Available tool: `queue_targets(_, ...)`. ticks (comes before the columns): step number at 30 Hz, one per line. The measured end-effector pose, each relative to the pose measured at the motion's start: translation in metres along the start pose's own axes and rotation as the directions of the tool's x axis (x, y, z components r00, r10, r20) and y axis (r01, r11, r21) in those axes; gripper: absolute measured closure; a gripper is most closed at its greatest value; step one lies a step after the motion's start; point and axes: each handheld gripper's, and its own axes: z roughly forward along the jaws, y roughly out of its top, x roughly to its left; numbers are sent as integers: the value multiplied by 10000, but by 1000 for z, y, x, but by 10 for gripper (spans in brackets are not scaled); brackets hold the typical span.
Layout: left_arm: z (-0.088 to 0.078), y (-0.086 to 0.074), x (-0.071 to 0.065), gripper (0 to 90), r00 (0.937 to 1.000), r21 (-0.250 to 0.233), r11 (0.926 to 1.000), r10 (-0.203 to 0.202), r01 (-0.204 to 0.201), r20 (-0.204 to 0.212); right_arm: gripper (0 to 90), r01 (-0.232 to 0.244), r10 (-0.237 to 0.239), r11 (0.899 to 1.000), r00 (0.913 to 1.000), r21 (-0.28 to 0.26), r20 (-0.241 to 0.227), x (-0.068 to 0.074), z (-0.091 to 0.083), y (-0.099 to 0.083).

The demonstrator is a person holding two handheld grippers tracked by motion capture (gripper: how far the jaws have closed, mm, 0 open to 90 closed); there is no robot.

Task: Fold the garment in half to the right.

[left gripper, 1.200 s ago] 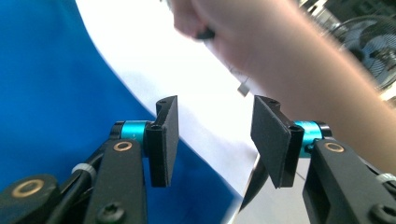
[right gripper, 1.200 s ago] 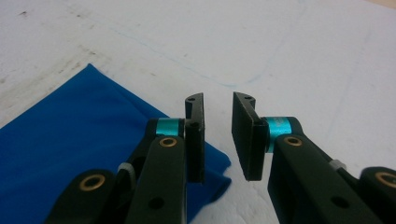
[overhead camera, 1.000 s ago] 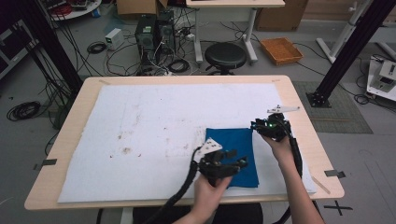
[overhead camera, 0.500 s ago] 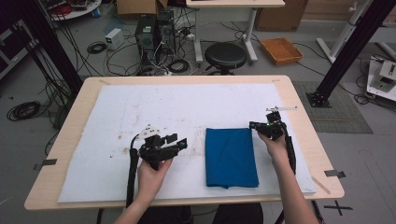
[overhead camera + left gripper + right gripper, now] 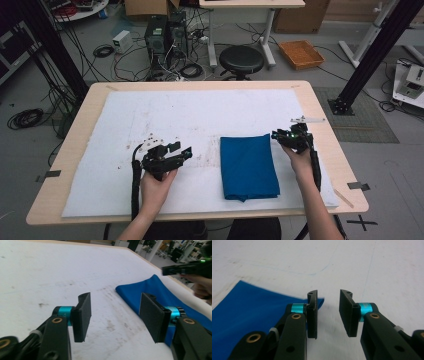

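High view: blue cloth (image 5: 248, 166) folded to a neat long rectangle, flat on white mat (image 5: 150, 120) over the bench (image 5: 325, 120), right of centre, short edge toward the person, near corner slightly rumpled. Left gripper (image 5: 182, 152) held in left hand (image 5: 154, 186) well apart from the cloth on its left, above a stained patch of mat, jaws parted, nothing between them. Right gripper (image 5: 274, 135) in right hand (image 5: 300, 159) just beside the cloth's far right corner, green light lit on its body; contact with the cloth not tellable from here. Beyond the bench: black stool (image 5: 241, 59), orange tray (image 5: 301, 53) on floor, tangle of cables. Left gripper view: left gripper (image 5: 115, 312) jaws wide, just opened further, holding nothing, bare smudged mat between the pads; blue cloth (image 5: 150, 290) lying to the right, partly behind the right jaw; other gripper seen far off at upper right with its green light. Right gripper view: right gripper (image 5: 328, 312) jaws at a moderate gap, just opened from a closed state, nothing gripped; corner of blue cloth (image 5: 249, 312) reaching up to and behind the left jaw, the gap itself over white mat; faint blue pen line on the mat beyond, not seen from above.
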Motion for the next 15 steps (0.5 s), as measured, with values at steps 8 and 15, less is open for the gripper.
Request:
queue_targets(8, -21, 2, 25, 381, 9950, -608, 9965, 524, -576, -847, 617, -264, 246, 9995, 9934, -152, -1117, 46, -82, -88)
queue_targets(15, -27, 0, 32, 381, 9947, -778, 9966, 189, -269, -1014, 746, -655, 715, 9972, 9760, 356, -2057, 59, -88, -112)
